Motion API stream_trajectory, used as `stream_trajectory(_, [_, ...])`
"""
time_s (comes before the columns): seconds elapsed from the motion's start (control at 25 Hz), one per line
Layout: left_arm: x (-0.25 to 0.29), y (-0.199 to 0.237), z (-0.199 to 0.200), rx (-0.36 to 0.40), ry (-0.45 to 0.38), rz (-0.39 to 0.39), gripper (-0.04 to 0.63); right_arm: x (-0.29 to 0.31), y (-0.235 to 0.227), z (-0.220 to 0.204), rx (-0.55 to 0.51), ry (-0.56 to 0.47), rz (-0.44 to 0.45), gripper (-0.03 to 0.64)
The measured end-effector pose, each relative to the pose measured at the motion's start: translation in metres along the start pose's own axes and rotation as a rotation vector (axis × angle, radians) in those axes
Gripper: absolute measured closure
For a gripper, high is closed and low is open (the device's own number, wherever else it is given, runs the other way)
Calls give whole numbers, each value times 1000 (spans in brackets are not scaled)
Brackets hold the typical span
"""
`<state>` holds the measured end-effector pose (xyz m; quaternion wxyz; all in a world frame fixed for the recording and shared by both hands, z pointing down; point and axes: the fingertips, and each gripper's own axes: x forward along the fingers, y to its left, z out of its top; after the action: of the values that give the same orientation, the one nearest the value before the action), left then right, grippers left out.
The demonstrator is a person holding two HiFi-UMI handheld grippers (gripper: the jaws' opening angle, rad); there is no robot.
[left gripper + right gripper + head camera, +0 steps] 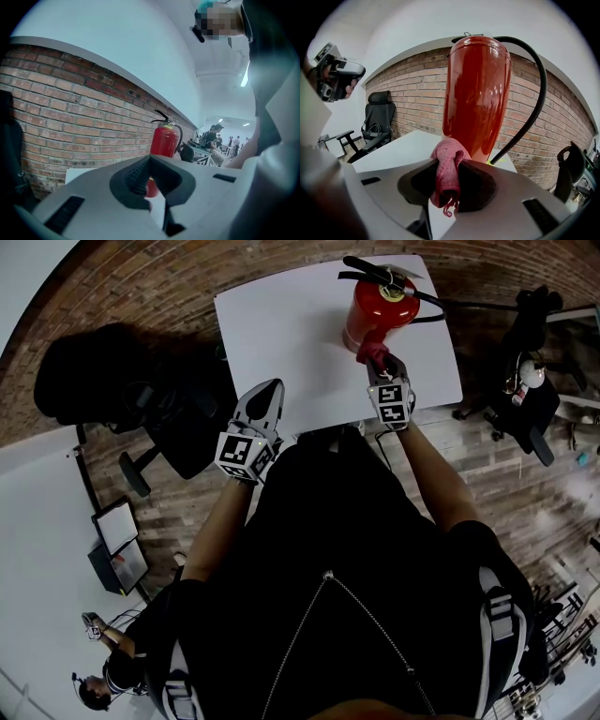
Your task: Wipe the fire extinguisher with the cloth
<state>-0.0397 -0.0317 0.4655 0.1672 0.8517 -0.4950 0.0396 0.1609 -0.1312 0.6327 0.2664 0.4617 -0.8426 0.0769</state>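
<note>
Extinguisher [477, 93] stood upright on table [281, 334], long axis vertical, valve up. R gripper [447, 171] clamped pink cloth [449, 152] by its lower body; L gripper [150, 160] clenched, empty.

We see a red brick wall [417, 93] running behind a white table [281, 334], with a black office chair [377, 115] standing near the table's side. The floor [506, 493] is of wood planks, and a strip light [244, 78] glows overhead, farther off.
</note>
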Motion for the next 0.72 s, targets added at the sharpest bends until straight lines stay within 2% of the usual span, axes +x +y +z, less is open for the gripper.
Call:
stream_trajectory(0.44, [-7, 8, -7, -7, 11, 33, 578, 18, 5, -27, -12, 75, 27, 514])
stream_trajectory(0.72, [-10, 13, -8, -7, 11, 54, 578, 30, 9, -41, -66, 108, 45, 512])
